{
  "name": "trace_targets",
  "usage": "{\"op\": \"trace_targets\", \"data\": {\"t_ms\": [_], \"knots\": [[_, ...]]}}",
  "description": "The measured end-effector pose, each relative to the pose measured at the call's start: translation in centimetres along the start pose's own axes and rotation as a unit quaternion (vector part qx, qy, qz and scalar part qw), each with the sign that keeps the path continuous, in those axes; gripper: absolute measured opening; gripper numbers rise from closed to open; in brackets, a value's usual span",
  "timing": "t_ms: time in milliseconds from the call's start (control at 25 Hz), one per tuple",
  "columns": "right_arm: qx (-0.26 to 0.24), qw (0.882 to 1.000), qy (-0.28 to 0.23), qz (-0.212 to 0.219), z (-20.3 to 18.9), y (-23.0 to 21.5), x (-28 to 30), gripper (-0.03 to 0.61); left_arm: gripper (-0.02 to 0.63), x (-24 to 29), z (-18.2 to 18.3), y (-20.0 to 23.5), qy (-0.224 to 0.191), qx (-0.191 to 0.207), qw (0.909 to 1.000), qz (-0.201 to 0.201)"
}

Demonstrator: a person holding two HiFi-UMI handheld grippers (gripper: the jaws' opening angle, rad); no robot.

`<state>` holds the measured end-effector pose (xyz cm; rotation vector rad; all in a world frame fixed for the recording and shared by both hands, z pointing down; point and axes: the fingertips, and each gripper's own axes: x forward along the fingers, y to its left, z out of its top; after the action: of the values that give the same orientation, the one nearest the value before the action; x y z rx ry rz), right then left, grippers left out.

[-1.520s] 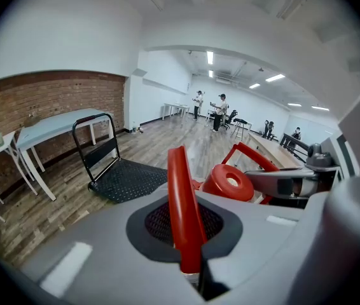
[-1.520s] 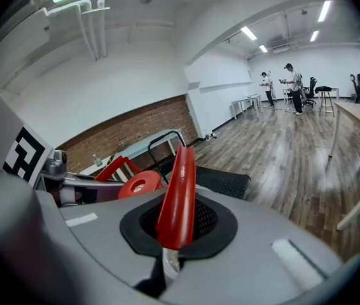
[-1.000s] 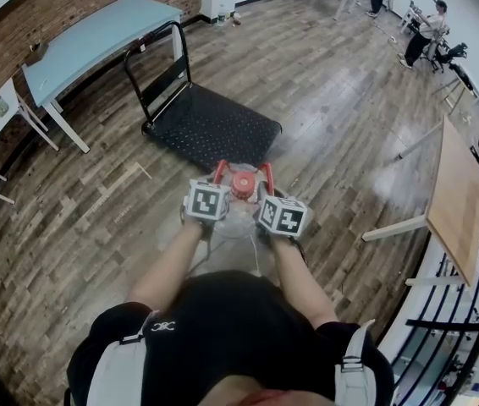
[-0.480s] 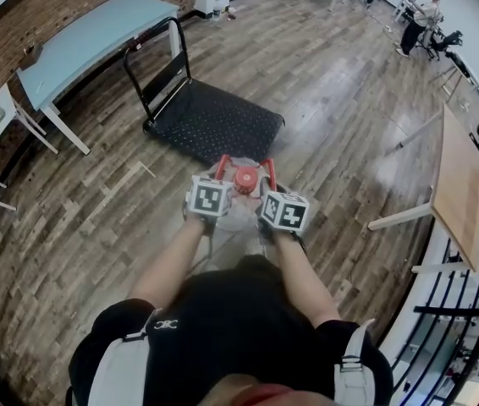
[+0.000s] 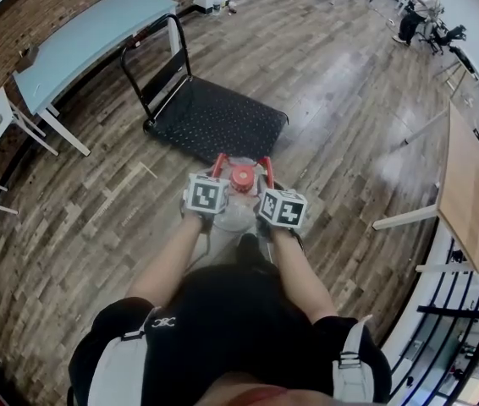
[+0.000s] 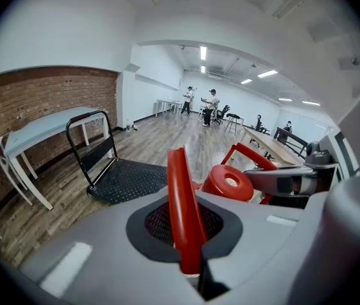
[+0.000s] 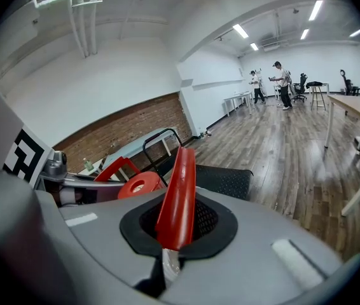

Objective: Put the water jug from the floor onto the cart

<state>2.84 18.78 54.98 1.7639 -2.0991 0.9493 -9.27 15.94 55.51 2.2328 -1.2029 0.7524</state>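
Since 1.0 s ago: the cart point(image 5: 214, 121) has drawn closer in the head view, and the gap between it and the water jug point(image 5: 231, 216) has closed to almost nothing. A shoe point(image 5: 248, 245) now shows below the jug.

Water jug: clear body, red cap point(image 5: 241, 176), held in front of the person's torso, just at the near edge of the cart deck and not on it. I cannot tell whether its base touches the wood floor point(image 5: 333, 100).

Left gripper point(image 5: 209, 194): jaws clamped on the jug's red left handle point(image 6: 181, 208), which runs up between the pads.

Right gripper point(image 5: 280, 208): jaws clamped on the red right handle point(image 7: 177, 199) in the same way.

Cart: black studded deck, bare; upright push bar point(image 5: 151, 62) at the far end, beside the long front edge of the blue table point(image 5: 87, 45).
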Motion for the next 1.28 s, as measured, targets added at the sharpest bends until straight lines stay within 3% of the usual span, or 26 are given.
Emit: {"op": "trace_targets", "data": {"t_ms": [560,960,1280], "knots": [[-0.011,1.0,0.016,0.024,6.1,-1.0,9.6,0.017,0.002,6.4,7.2,5.5,-0.004,0.001,0.9995,0.031],[-0.017,0.998,0.05,0.031,11.2,-4.7,17.0,0.018,0.0,14.5,11.7,7.5,0.021,-0.039,0.9988,0.023],[-0.024,0.996,0.077,0.045,14.3,-8.7,22.6,0.017,0.0,20.8,15.2,8.2,0.032,-0.054,0.9973,0.038]]}}
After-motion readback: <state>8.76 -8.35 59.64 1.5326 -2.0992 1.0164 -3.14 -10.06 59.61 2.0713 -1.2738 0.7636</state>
